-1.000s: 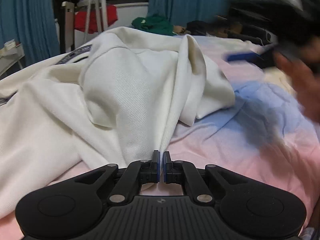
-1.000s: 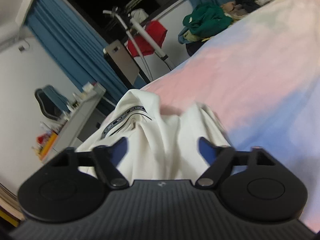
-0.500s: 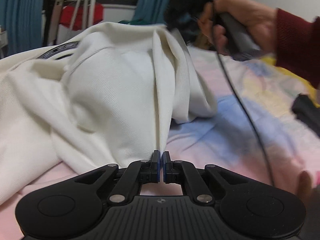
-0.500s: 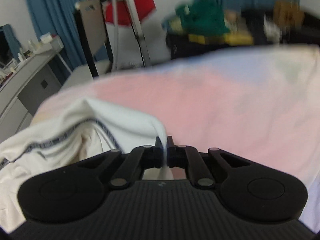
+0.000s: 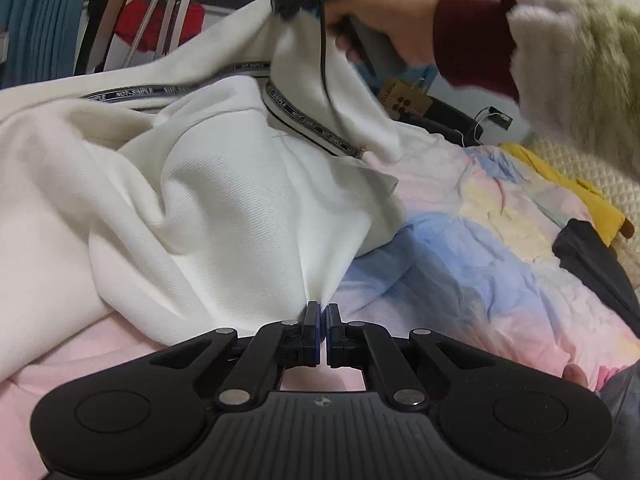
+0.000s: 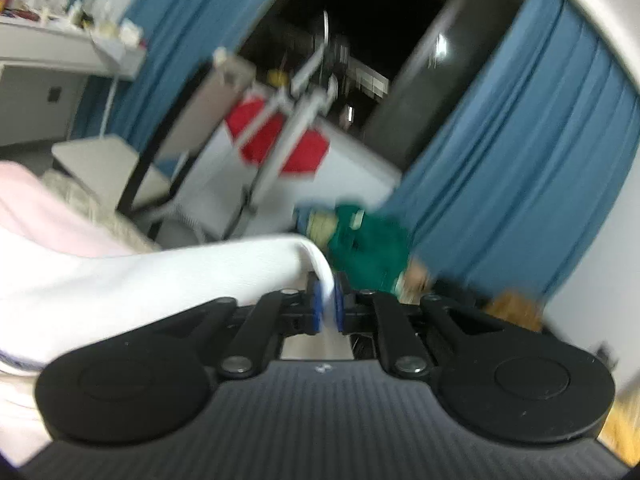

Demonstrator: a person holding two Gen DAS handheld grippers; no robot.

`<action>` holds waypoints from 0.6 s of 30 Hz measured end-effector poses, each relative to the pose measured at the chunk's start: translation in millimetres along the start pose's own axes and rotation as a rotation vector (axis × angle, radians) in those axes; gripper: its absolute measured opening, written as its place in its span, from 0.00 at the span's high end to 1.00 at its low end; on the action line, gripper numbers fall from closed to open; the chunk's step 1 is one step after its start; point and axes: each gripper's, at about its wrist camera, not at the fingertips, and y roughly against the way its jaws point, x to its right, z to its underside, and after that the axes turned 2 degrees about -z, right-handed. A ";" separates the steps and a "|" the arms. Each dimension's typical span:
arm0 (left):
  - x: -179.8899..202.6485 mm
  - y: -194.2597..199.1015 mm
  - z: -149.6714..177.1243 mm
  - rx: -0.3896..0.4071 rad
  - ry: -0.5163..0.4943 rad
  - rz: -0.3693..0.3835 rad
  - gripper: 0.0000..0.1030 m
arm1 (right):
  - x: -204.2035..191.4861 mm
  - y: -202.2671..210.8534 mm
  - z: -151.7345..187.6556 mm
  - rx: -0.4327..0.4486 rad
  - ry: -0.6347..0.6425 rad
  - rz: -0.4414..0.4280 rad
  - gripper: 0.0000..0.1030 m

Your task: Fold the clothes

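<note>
A white garment [image 5: 224,200] with a black lettered band [image 5: 308,120] lies bunched on the bed. My left gripper [image 5: 322,316] is shut on a fold of it low near the bedspread, and the cloth fans up from the pads. In the left wrist view, a hand [image 5: 384,12] in a dark red sleeve holds my right gripper [image 5: 288,4] high at the back, lifting another part of the garment. In the right wrist view, white fabric [image 6: 160,276] sits between the blue pads of the right gripper [image 6: 327,304]. Its jaws are opening slightly, but the cloth is still pinched.
The pastel pink and blue bedspread [image 5: 480,272] spreads to the right, with a yellow garment [image 5: 560,176] and a dark garment [image 5: 592,256] near its edge. Beyond the bed are a green clothes pile [image 6: 368,248], a red cloth [image 6: 280,148], a metal stand, blue curtains [image 6: 520,160] and a desk [image 6: 60,52].
My right gripper went from open over the garment to shut on its edge. It then rolled and carried the cloth up and away. The left gripper stayed shut on its fold and shifted a little.
</note>
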 end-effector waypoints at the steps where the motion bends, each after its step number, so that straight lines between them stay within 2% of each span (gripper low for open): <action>1: -2.2 -1.0 0.1 -0.001 0.007 0.003 0.98 | 0.1 -0.6 4.7 -0.022 -0.032 -0.019 0.71; 2: -2.6 -2.3 -0.8 0.000 0.005 0.005 0.98 | 0.9 -0.2 10.9 -0.042 -0.061 -0.031 0.48; 3: -2.8 -3.5 -1.6 0.002 0.002 0.008 0.98 | 1.7 3.8 17.5 -0.044 -0.075 -0.040 0.30; 5: -1.1 -5.0 -1.2 0.009 -0.009 0.003 0.98 | 5.6 21.0 29.3 -0.026 -0.076 -0.047 0.19; 7: 3.6 -5.7 -1.8 0.016 -0.014 -0.006 0.98 | 10.5 39.2 38.9 -0.025 -0.089 -0.058 0.19; 11: 9.2 -4.8 -3.4 0.025 -0.017 -0.028 0.98 | 32.9 84.7 68.1 -0.055 -0.284 -0.101 0.19; 13: 10.7 -2.1 -2.8 0.035 -0.016 -0.044 0.97 | 48.6 108.1 93.7 -0.085 -0.432 -0.165 0.19; 16: 12.7 2.0 -1.7 0.050 -0.016 -0.067 0.97 | 78.2 135.1 149.8 -0.187 -0.791 -0.270 0.19; 18: 14.8 1.6 -1.4 0.056 -0.022 -0.084 0.97 | 87.6 145.3 191.4 -0.268 -0.984 -0.309 0.21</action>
